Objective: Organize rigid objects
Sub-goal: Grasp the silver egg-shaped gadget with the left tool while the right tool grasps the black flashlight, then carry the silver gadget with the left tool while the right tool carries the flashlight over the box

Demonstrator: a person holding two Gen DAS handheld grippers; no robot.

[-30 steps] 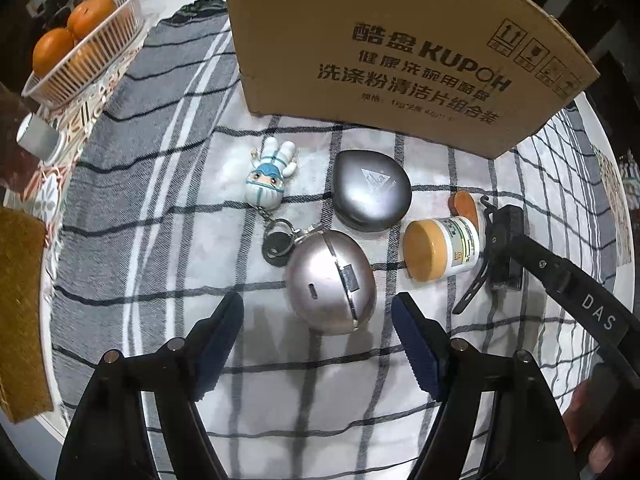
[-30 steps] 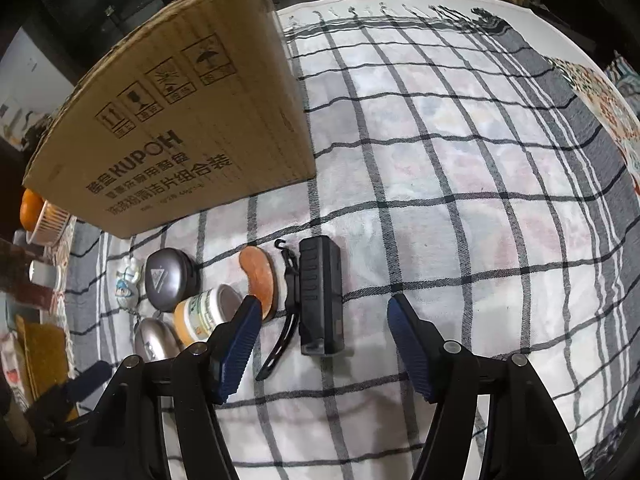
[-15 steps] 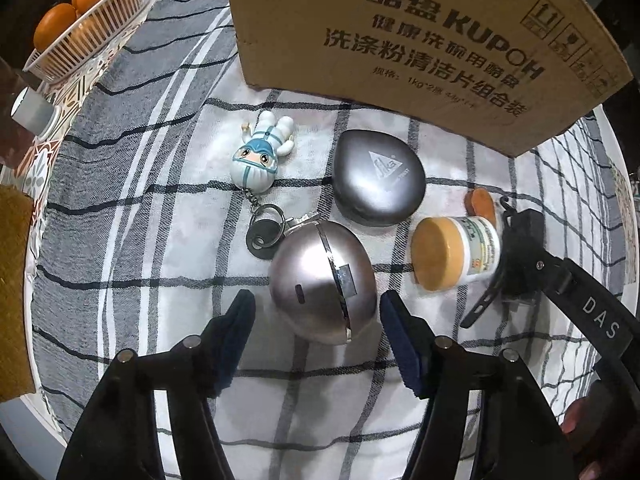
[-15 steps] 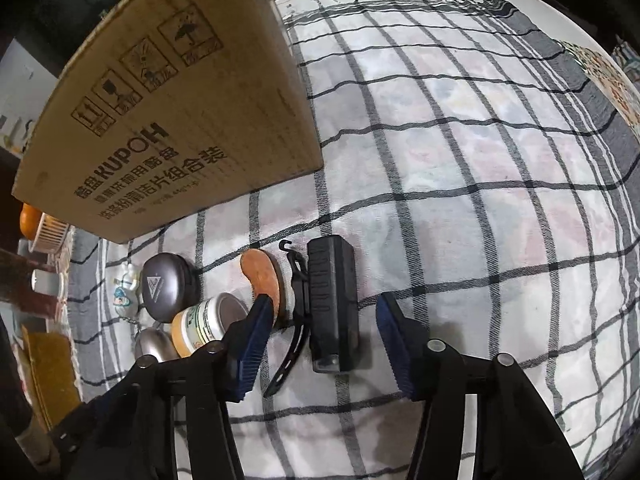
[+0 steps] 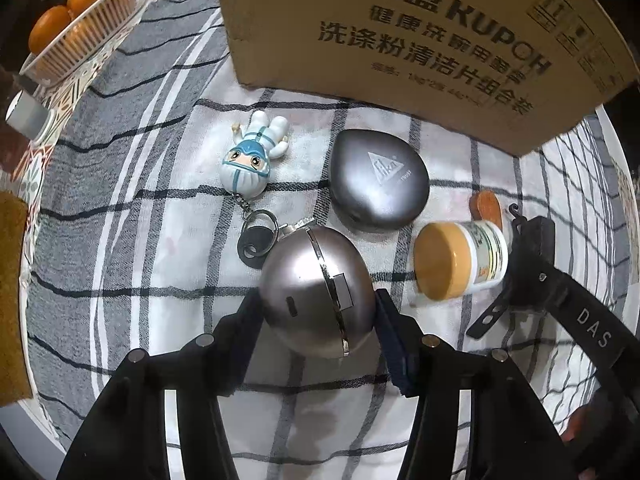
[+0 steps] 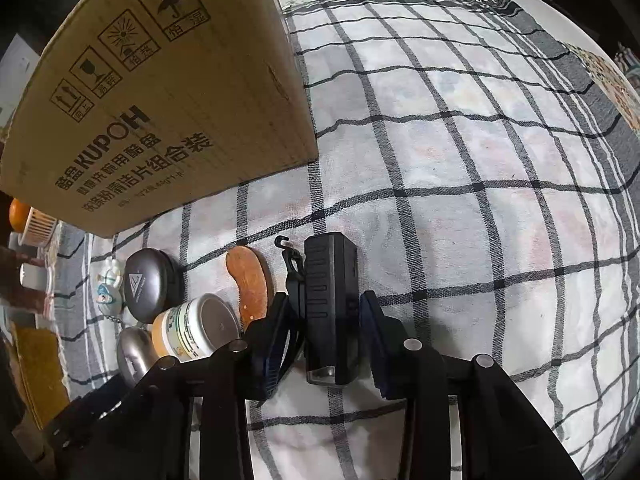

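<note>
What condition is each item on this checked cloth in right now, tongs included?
Left tongs: closed around the silver egg-shaped case.
Silver egg-shaped case: shut, between the fingers.
Right tongs: closed around the black device.
Black device: lying flat on the cloth, gripped.
Jar: on its side, lid on.
Grey case: shut, lying flat.
Figurine keychain: lying face up.
Cardboard box: standing upright.

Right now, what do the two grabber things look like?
Each hand-held gripper is glossy black plastic with two arms, round silver bolts and dark blue ribbed pads: left hand-held gripper, right hand-held gripper. The right one's arm reads "DAS" in white letters in the left view. No cables show.
</note>
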